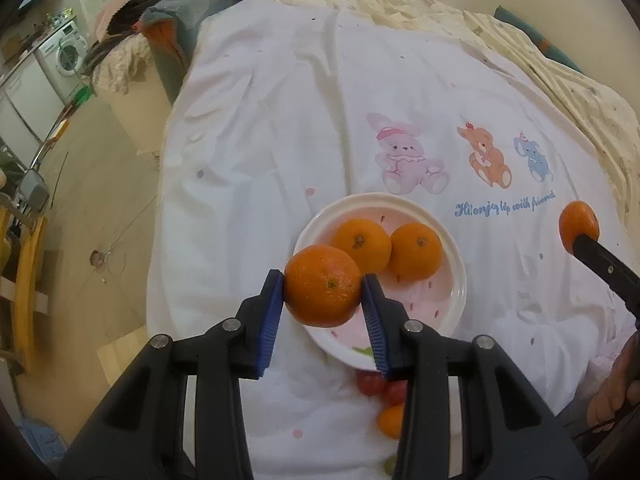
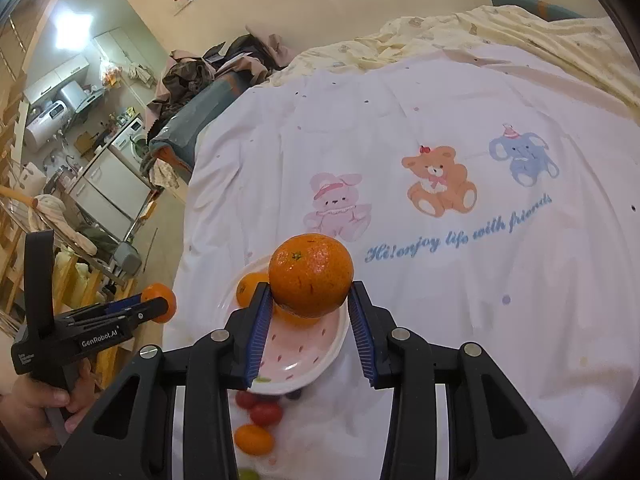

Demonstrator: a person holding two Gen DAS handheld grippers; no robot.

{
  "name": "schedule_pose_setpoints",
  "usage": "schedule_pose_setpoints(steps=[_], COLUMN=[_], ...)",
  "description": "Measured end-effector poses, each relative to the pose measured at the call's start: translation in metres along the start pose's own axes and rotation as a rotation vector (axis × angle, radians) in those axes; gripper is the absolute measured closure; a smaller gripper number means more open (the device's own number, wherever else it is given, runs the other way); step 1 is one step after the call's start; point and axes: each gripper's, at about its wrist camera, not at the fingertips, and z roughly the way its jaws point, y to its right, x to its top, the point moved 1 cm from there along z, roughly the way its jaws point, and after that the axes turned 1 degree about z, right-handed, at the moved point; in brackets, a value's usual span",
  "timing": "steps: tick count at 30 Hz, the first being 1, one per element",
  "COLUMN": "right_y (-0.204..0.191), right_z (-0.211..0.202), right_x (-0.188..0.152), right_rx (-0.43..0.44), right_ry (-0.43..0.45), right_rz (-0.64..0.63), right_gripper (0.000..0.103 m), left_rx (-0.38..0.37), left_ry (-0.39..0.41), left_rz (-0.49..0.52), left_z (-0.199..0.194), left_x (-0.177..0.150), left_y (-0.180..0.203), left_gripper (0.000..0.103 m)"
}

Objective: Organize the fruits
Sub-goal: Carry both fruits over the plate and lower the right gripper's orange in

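2 tangerines on plate (image 1: 452, 300), white cartoon bedsheet (image 1: 320, 120); washing machine (image 1: 68, 54) far left.

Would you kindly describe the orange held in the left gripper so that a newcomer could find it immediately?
Start at the white bedsheet printed with cartoon animals, then find the pink plate below the pink bunny. Two oranges lie on the plate; the one you want, the held orange, hangs over the plate's near-left rim, pinched between the blue pads of the left gripper.

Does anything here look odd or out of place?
Yes: several small fruits lie loose on the bedsheet, off the plate. Both grippers, left and right, hold oranges in the air.
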Motion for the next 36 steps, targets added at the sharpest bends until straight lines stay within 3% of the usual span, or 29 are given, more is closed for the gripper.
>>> schedule_pose_setpoints(steps=[18, 28, 36], right_y=[0.010, -0.004, -0.022], right_z=[0.068, 0.128, 0.188], right_x=[0.034, 0.043, 0.029], right_rx=[-0.004, 0.069, 0.080], right_ry=[-0.085, -0.190, -0.312], right_rz=[-0.021, -0.047, -0.080], right_gripper=[0.062, 0.062, 0.061], left_rx=[-0.010, -0.032, -0.038], left_ry=[-0.044, -0.109, -0.126], left_rz=[0.008, 0.013, -0.032], left_z=[0.060, 0.079, 0.083], left_x=[0.033, 0.019, 0.024], left_y=[0.005, 0.004, -0.008], left_gripper=[0.068, 0.068, 0.068])
